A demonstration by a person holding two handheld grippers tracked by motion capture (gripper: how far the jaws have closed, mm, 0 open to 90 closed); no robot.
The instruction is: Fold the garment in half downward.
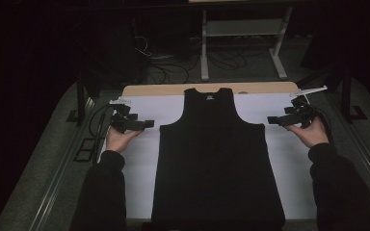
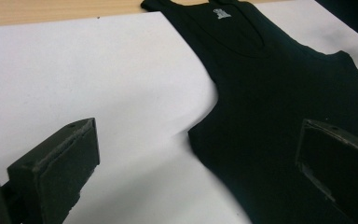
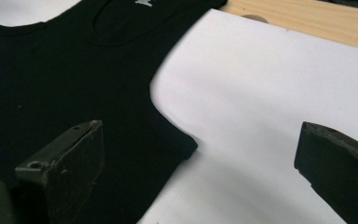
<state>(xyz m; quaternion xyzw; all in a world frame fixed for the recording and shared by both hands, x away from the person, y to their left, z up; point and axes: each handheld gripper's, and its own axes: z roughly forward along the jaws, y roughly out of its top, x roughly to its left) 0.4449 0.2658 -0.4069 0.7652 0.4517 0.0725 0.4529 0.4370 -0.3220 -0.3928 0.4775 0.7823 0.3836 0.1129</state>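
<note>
A black tank top (image 1: 217,159) is laid flat and face up down the middle of the white sheet (image 1: 139,168), neck toward the far wooden table edge (image 1: 164,89), hem at the near edge. The left gripper (image 1: 147,124) is held just off the garment's left underarm corner, jaws spread wide and nothing between them. The right gripper (image 1: 271,120) is mirrored at the other side, likewise gaping and empty, just beside the right underarm corner.

In the left gripper view the corner of the tank top (image 2: 279,116) is framed between the two jaws; in the right gripper view the same is seen of the opposite corner (image 3: 74,84).

Risks are judged as follows. A single layer could be pinched instead of both, so the front would peel away from the back. The white sheet could be caught along with the cloth, since it lies directly under the edge. If one side is lifted sooner than the other, the fabric would likely be dragged askew and the flat lay lost.

Much is hard to read: black jaws against black cloth leave the height above the table unclear. The hem is cut off at the bottom of the high view, and the small neck label (image 2: 220,12) cannot be read. The surroundings are lost in darkness.
</note>
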